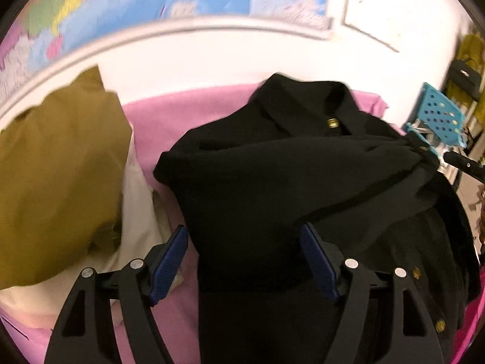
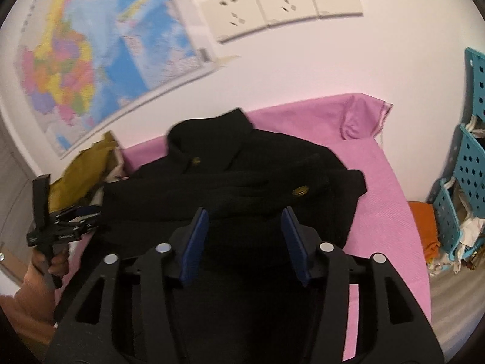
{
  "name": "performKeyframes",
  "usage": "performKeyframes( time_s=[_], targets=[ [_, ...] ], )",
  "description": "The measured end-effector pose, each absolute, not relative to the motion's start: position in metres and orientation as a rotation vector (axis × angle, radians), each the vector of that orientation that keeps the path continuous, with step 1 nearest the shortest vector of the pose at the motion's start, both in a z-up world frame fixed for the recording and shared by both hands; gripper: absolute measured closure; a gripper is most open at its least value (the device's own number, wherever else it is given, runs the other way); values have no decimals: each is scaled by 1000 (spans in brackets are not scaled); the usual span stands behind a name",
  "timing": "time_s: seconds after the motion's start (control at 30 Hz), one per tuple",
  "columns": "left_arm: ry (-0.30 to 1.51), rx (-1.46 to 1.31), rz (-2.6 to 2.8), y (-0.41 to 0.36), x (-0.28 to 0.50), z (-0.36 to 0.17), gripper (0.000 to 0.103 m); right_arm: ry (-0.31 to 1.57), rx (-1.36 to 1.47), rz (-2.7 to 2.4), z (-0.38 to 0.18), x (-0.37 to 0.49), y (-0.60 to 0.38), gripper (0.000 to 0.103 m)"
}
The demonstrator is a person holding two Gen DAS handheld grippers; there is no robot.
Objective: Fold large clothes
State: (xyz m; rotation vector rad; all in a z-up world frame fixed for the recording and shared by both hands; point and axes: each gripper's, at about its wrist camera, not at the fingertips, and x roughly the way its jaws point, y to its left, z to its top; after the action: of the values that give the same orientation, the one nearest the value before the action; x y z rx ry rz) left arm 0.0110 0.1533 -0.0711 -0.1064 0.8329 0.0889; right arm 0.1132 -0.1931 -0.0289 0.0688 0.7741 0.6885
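Now, view by view:
Left wrist view, left hand-held gripper (image 1: 244, 256): jaws spread wide, blue pads touching no cloth that can be made out.
Left wrist view, black jacket (image 1: 291, 176): straight ahead of the left hand-held gripper and running under it, on the pink sheet (image 1: 163, 121); collar at the far end, one sleeve folded across the chest.
Left wrist view, olive garment (image 1: 57, 170): left of the left jaw, on cream cloth (image 1: 136, 200).
Left wrist view, right hand-held gripper (image 1: 424, 145): far right, at the jacket's edge; its jaws are blurred there.
Right wrist view, right hand-held gripper (image 2: 245, 239): jaws apart, pads not seen gripping anything; the jacket (image 2: 242, 176) lies below and ahead.
Right wrist view, gold button (image 2: 300, 191): just beyond the right jaw.
Right wrist view, left hand-held gripper (image 2: 88, 212): far left at the jacket's edge, held by a hand (image 2: 50, 262).
Right wrist view, blue baskets (image 2: 469, 163): far right, off the bed.
Right wrist view, wall map (image 2: 100, 60): beyond the jacket, up left.
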Motion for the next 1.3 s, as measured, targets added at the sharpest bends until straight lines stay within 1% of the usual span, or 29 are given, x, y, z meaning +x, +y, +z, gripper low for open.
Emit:
performKeyframes(
  time_s=[0.07, 0.27, 0.3, 0.33, 0.43, 0.6, 0.73, 0.87, 0.97, 1.0, 1.03, 1.1, 1.13, 1.2, 1.3],
  targets=[
    [819, -90, 74, 146, 1, -66, 29, 772, 72, 713, -27, 101, -194, 44],
    [801, -75, 53, 133, -32, -65, 27, 811, 86, 765, -35, 70, -202, 44],
    [799, -84, 39, 133, -41, -66, 26, 811, 85, 768, -36, 64, -205, 43],
    [798, -91, 32, 134, -48, -66, 22, 812, 87, 768, -36, 60, -209, 42],
    [812, -114, 48, 139, -75, -72, 20, 811, 121, 751, -37, 43, -230, 38],
    [869, -163, 53, 147, -112, -86, 18, 803, 136, 668, -36, 18, -273, 27],
    [888, -233, 13, 151, -137, -97, 18, 845, 197, 648, -52, 9, -305, 22],
    [906, -324, -35, 151, -152, -110, 16, 917, 225, 648, -80, 2, -321, 21],
    [925, -382, -90, 147, -160, -120, 16, 920, 239, 676, -93, -2, -324, 20],
    [930, -398, -103, 146, -160, -122, 15, 900, 241, 690, -94, -4, -324, 18],
    [930, -406, -107, 145, -161, -123, 10, 895, 235, 700, -94, -5, -322, 18],
    [926, -415, -142, 139, -164, -125, 8, 887, 219, 726, -94, -8, -319, 18],
    [927, -416, -151, 136, -163, -125, 8, 887, 216, 754, -95, -10, -315, 19],
    [937, -415, -196, 129, -164, -125, 8, 898, 208, 826, -97, -15, -307, 24],
    [955, -443, -304, 119, -167, -127, 8, 897, 171, 871, -98, -25, -296, 24]
  ],
)
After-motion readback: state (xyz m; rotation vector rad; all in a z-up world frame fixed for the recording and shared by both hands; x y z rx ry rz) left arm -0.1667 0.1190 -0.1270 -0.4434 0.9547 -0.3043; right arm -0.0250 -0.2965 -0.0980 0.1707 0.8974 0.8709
